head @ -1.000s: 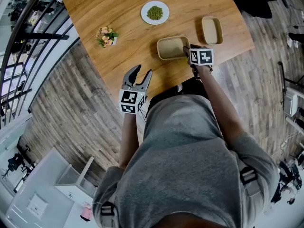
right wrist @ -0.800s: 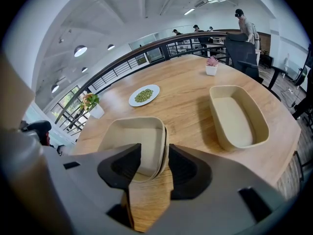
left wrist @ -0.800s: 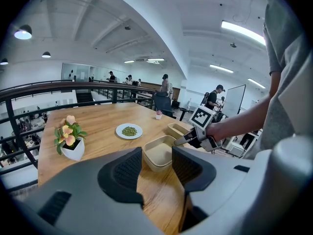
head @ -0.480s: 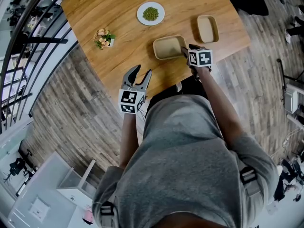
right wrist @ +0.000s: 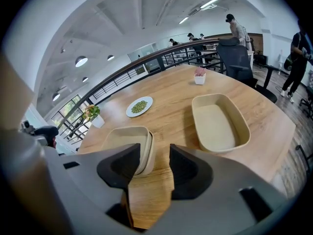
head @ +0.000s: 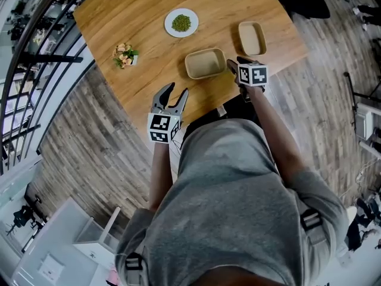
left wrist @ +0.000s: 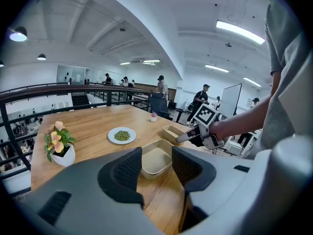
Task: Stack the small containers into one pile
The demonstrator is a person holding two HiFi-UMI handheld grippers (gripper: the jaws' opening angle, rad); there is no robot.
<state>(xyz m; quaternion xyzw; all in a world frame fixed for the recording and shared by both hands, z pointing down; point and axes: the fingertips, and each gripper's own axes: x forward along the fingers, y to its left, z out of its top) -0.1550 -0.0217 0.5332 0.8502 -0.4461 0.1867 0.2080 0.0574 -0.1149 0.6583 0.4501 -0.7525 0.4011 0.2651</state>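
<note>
My right hand-held gripper [head: 233, 65] is released, its jaws having just been opening, with only bare worktop [head: 137, 11] between them. It sits just beside the right edge of the nested pair of containers [head: 205, 63] in the middle. The third container [head: 252, 37] lies alone, to the right and a little farther off. My left hand-held gripper [head: 177, 92] is spread wide and empty at the near edge, pointing toward the pair. A plate of green bits [head: 181, 22] and a flower pot [head: 125, 55] sit to the left.
</note>
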